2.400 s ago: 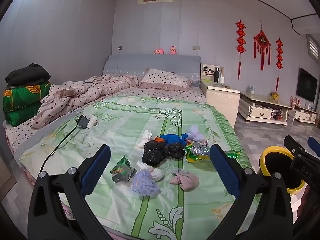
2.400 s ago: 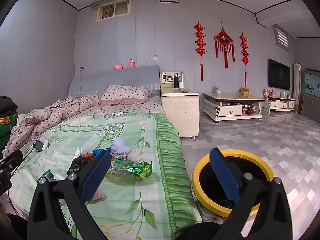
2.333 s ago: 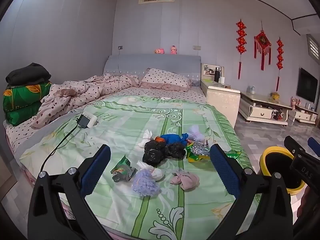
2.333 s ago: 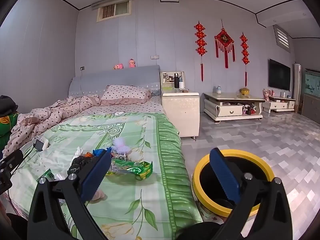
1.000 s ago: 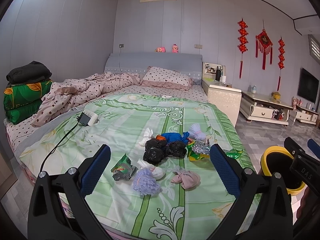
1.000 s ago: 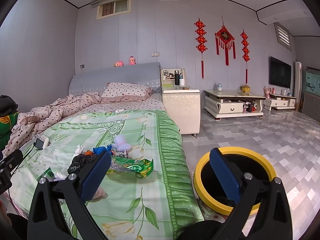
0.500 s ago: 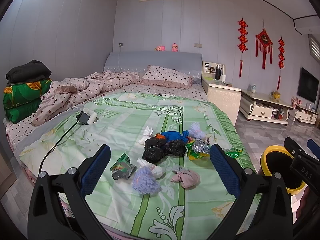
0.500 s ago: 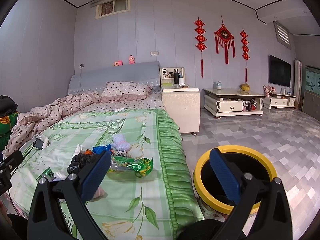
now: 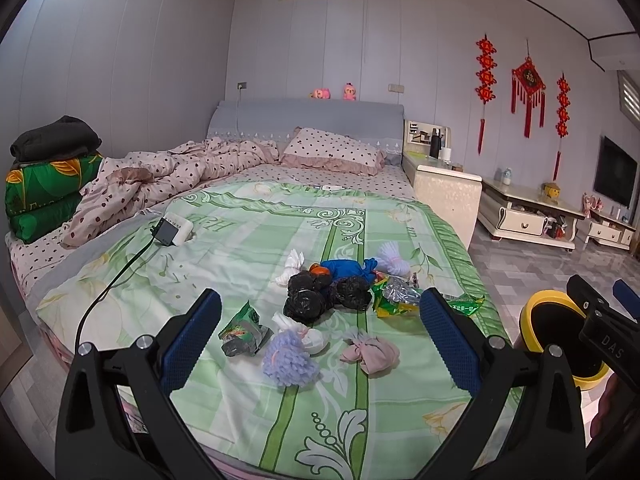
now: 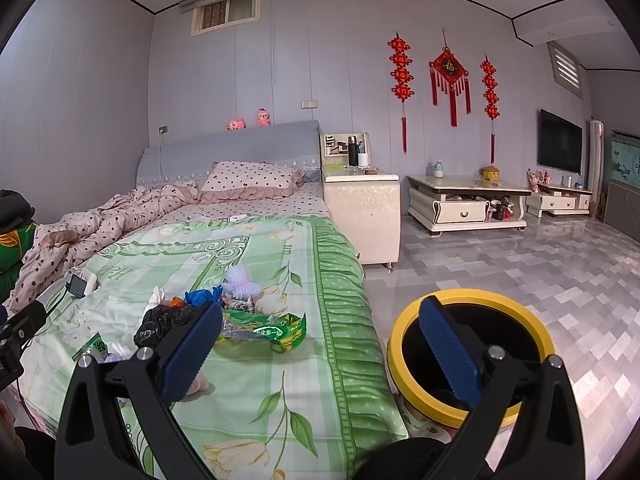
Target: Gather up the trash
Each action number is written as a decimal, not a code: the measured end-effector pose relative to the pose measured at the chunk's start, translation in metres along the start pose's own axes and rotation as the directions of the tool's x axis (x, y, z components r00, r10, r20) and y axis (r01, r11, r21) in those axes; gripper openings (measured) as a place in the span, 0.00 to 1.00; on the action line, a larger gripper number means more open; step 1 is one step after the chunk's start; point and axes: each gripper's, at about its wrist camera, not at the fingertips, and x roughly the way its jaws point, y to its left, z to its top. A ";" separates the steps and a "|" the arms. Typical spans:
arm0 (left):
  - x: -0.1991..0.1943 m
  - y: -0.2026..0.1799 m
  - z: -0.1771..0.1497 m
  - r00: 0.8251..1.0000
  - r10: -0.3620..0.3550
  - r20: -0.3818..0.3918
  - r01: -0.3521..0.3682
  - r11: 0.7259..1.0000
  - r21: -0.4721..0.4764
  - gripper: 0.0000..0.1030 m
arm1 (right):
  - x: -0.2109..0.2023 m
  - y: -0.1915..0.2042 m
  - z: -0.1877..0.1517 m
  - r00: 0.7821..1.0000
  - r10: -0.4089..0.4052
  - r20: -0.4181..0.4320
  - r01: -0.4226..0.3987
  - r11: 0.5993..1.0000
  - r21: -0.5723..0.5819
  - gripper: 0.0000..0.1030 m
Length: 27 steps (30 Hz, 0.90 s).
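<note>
1. Though both are poised at the bed's foot, the left gripper [image 9: 320, 340] and right gripper [image 10: 320, 354] gape wide, holding nothing.
2. Just beyond the left fingers: trash pile [image 9: 320, 304] untouched on the green bedspread [image 9: 248, 248].
3. Behind the right gripper's right finger: yellow bin [image 10: 516, 320], apparently nothing collected yet.

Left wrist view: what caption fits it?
Open left gripper faces scattered trash on a green bedspread.
</note>
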 end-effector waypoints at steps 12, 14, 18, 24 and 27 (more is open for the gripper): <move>0.003 -0.005 -0.008 1.000 -0.002 -0.003 0.002 1.000 0.001 0.93 | 0.001 0.000 0.001 1.000 0.001 -0.002 -0.001 1.000 0.002 0.92; 0.004 -0.007 -0.012 1.000 0.000 -0.006 0.000 1.000 -0.001 0.93 | 0.001 0.000 -0.001 1.000 -0.001 -0.002 0.001 1.000 0.002 0.92; 0.002 -0.009 -0.011 1.000 0.005 -0.007 -0.005 1.000 -0.001 0.93 | 0.001 0.000 0.000 1.000 0.001 -0.003 -0.001 1.000 0.002 0.92; 0.003 -0.005 -0.007 1.000 0.001 -0.009 -0.001 1.000 -0.004 0.93 | 0.001 -0.001 -0.003 1.000 0.000 -0.004 0.000 1.000 0.003 0.92; 0.003 -0.005 -0.006 1.000 0.000 -0.009 0.000 1.000 -0.004 0.93 | 0.001 -0.001 -0.004 1.000 0.000 -0.006 0.000 1.000 0.005 0.92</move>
